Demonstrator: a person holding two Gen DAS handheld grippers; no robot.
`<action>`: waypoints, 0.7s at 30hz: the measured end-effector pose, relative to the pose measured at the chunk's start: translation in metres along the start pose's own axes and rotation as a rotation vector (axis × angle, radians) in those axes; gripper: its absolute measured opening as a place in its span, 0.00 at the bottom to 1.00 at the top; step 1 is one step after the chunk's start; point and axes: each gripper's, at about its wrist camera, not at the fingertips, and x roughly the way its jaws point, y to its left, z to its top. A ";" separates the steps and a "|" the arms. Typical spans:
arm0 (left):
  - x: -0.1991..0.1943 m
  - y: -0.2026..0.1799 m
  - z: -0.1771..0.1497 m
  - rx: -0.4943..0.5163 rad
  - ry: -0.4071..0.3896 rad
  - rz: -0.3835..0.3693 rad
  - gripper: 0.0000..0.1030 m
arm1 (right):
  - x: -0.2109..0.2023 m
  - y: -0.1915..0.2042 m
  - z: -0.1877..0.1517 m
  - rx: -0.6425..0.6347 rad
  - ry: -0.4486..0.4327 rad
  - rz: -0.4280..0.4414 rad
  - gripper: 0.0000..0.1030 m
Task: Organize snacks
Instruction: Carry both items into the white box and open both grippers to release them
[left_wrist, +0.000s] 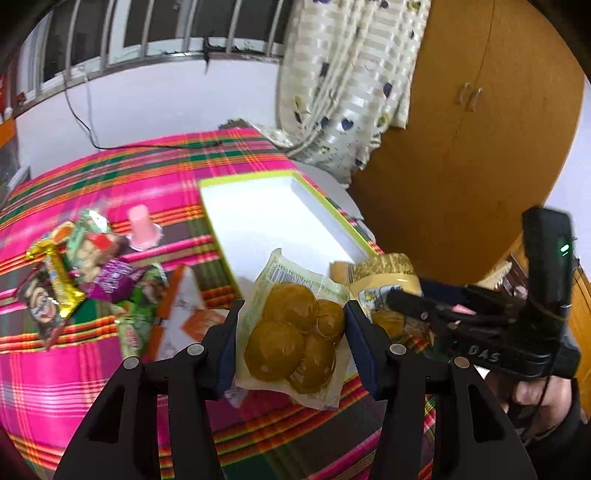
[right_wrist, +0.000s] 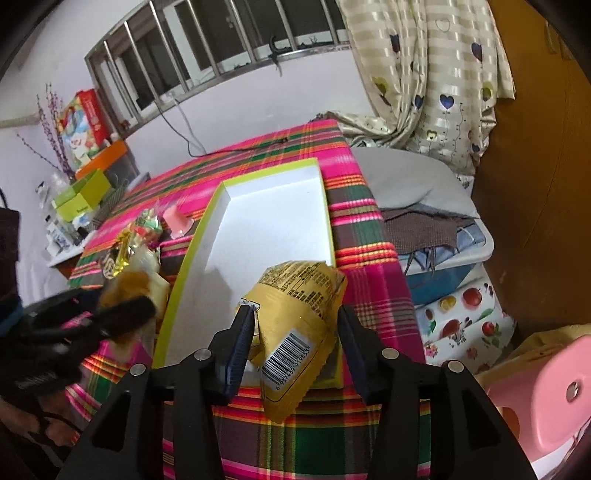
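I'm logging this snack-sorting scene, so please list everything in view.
Clear packet of brown round cakes: one, between left gripper's fingers.
Yellow barcoded snack packet: one, between right gripper's fingers, at the box's near rim.
White box with lime-green rim: one, on the cloth.
Pink jelly cup: one, left of box.
Mixed wrapped snacks: several, piled left.
Pink plaid tablecloth: one.
Left gripper: black.
Right gripper: black.

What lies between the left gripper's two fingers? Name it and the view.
A clear pack of round brown cakes fills that gap, seen in the left wrist view.
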 end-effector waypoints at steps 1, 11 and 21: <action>0.004 -0.002 -0.001 0.005 0.010 -0.005 0.52 | -0.001 -0.001 0.000 -0.001 -0.005 0.000 0.44; 0.032 -0.021 -0.002 0.035 0.084 -0.035 0.53 | -0.001 -0.003 -0.002 -0.022 -0.022 0.016 0.31; 0.037 -0.019 -0.007 0.031 0.105 -0.034 0.55 | -0.010 -0.002 -0.001 -0.020 -0.041 0.007 0.34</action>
